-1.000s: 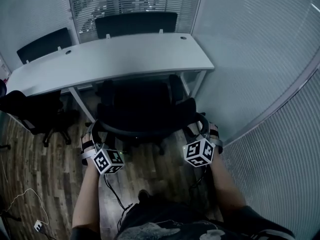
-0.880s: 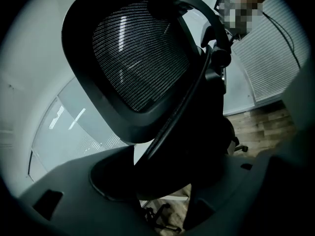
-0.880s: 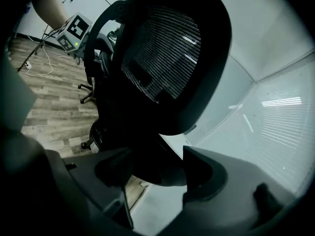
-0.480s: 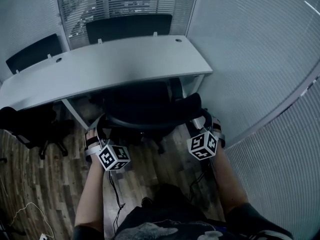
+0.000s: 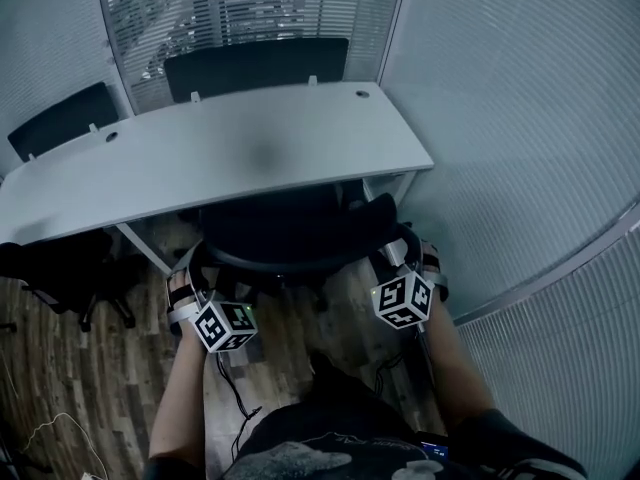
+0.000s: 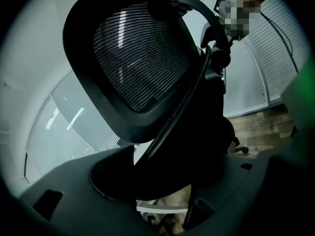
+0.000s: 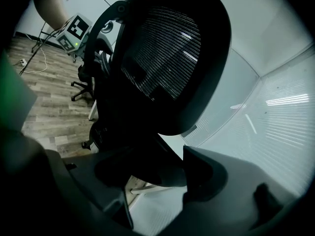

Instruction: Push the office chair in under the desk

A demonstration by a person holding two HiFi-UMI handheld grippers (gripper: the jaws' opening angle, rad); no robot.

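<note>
The black office chair (image 5: 290, 236) stands at the white desk (image 5: 250, 148), its seat hidden under the desktop and only its curved backrest showing in front of the edge. My left gripper (image 5: 195, 271) grips the backrest's left end and my right gripper (image 5: 400, 253) its right end. In the left gripper view the mesh backrest (image 6: 138, 58) towers above, and its dark frame fills the gap between the left gripper's (image 6: 162, 168) jaws. The right gripper view shows the same backrest (image 7: 172, 53), with its frame wedged between the right gripper's (image 7: 152, 173) jaws.
Another black chair (image 5: 60, 266) stands at the desk's left end. Two more chair backs (image 5: 255, 63) (image 5: 65, 118) rise behind the desk. A glass wall with blinds (image 5: 520, 118) runs close along the right. A cable (image 5: 235, 393) lies on the wood floor by my feet.
The chair has rolled forward, so more of its seat is under the desktop. Both grippers moved forward with the backrest, keeping their hold.
</note>
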